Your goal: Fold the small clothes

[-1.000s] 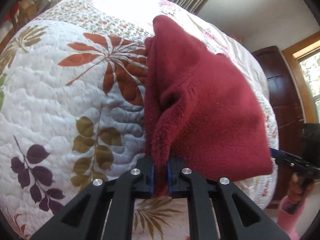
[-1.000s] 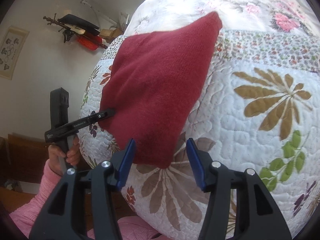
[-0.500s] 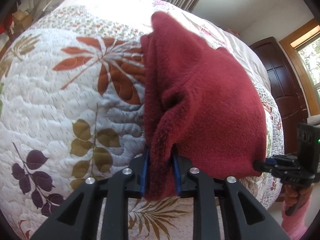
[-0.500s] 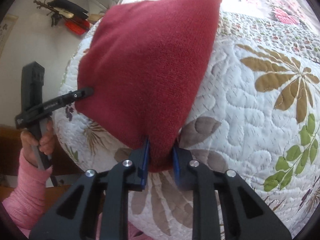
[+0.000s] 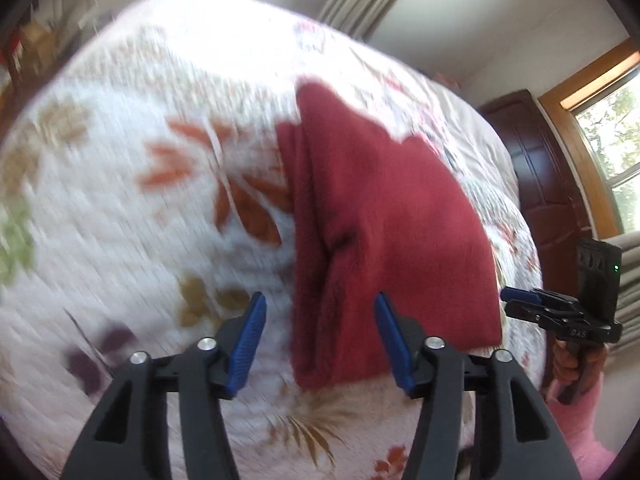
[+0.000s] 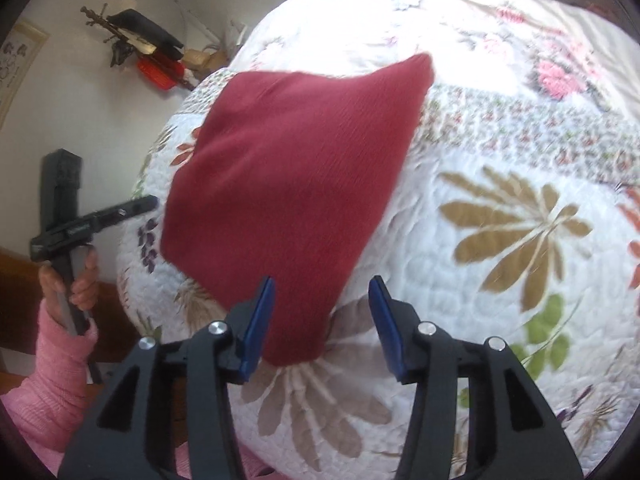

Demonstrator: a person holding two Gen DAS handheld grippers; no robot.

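A dark red knitted garment [image 5: 380, 216] [image 6: 288, 184] lies folded on the leaf-patterned quilt [image 5: 120, 220] [image 6: 500, 240]. In the left wrist view my left gripper [image 5: 318, 340] is open, its blue pads astride the cloth's near edge with no grip on it. In the right wrist view my right gripper [image 6: 320, 322] is open too, and the garment's near corner lies between its pads. Each gripper shows in the other's view, held in a hand: the right gripper [image 5: 520, 300] beside the cloth's right corner, the left gripper [image 6: 148, 202] near its left corner.
The quilt covers a bed. A dark wooden door [image 5: 544, 184] and a window [image 5: 616, 128] stand to the right. A wall rack with black and red items [image 6: 148, 48] hangs at the left. A pink sleeve [image 6: 56, 384] is at the bottom left.
Both grippers were shut on the red garment half a second ago; both have now let go and opened. The cloth has dropped flat on the quilt, and the left view is blurred by motion.
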